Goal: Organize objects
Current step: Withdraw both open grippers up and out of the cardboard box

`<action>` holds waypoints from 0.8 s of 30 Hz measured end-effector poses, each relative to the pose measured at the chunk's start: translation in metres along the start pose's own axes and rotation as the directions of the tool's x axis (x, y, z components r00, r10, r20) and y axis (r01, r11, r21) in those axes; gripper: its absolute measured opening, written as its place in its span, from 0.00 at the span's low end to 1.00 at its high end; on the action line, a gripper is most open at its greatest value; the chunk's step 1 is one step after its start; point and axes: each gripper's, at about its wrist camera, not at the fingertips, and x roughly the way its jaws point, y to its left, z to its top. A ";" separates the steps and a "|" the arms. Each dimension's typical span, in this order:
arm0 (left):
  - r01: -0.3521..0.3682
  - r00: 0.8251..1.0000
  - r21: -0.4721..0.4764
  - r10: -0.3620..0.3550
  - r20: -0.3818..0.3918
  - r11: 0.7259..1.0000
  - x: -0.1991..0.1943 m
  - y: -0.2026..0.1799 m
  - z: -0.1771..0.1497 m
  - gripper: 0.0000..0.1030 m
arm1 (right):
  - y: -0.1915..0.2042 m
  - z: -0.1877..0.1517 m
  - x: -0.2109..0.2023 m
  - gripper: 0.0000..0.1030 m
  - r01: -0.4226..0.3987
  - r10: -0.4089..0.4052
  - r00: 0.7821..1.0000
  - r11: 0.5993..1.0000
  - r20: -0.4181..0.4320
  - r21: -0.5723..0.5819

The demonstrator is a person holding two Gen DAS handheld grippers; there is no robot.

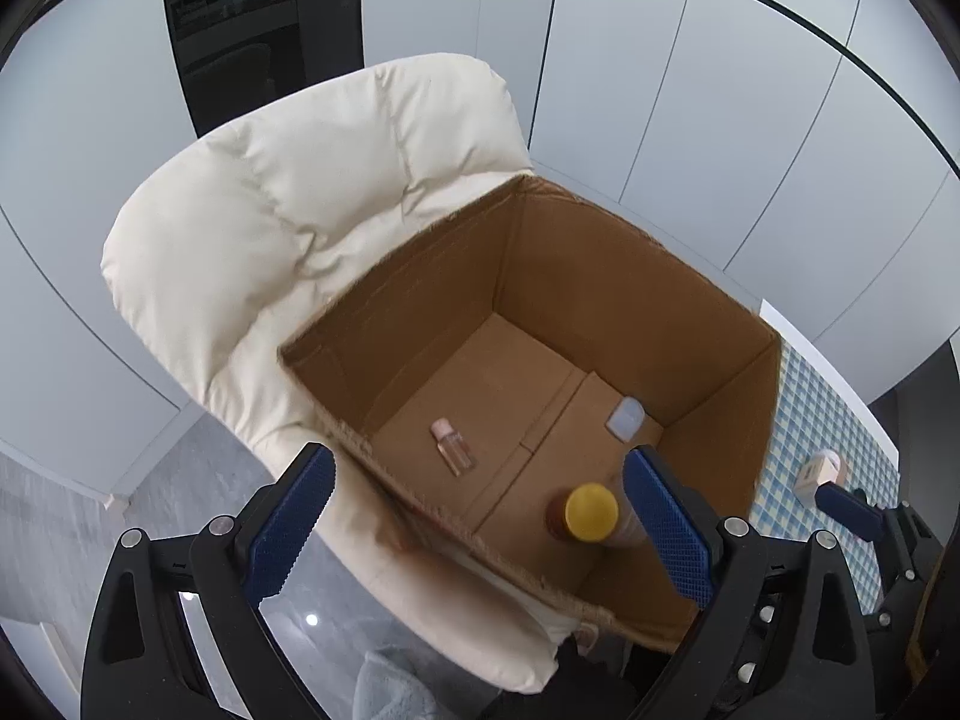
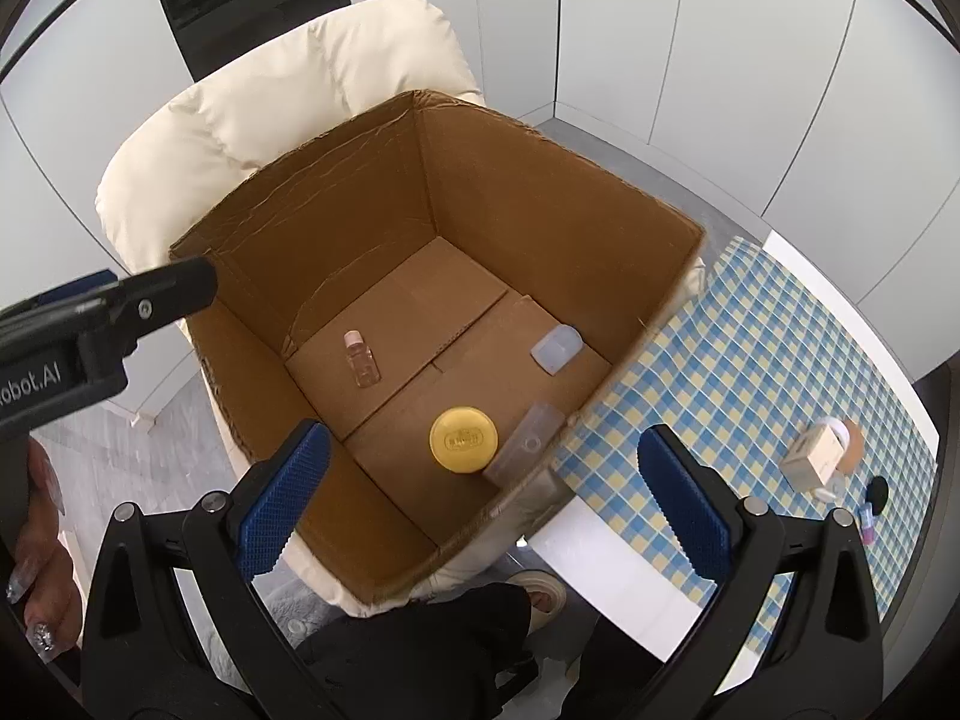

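Observation:
An open cardboard box stands on a cream padded chair. Inside lie a small clear bottle with a pink cap, a pale blue case, a jar with a yellow lid and a clear flat container. My left gripper is open and empty above the box's near edge. My right gripper is open and empty above the box's near right corner. The left gripper's body shows in the right wrist view.
A table with a blue and yellow checked cloth stands right of the box. On it are a small wooden block with a tape roll, a black round thing and a small pink tube. Grey floor lies below.

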 end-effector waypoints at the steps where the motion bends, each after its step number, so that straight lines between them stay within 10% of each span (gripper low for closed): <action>1: -0.002 1.000 0.003 0.002 -0.002 1.000 -0.002 0.000 -0.003 0.94 | 0.000 -0.004 -0.003 1.00 0.002 -0.002 1.000 1.000 0.002 0.005; 24: 0.000 1.000 0.043 0.001 -0.013 0.999 -0.065 0.004 -0.090 0.94 | -0.009 -0.097 -0.067 1.00 0.048 -0.049 0.998 0.997 0.026 0.061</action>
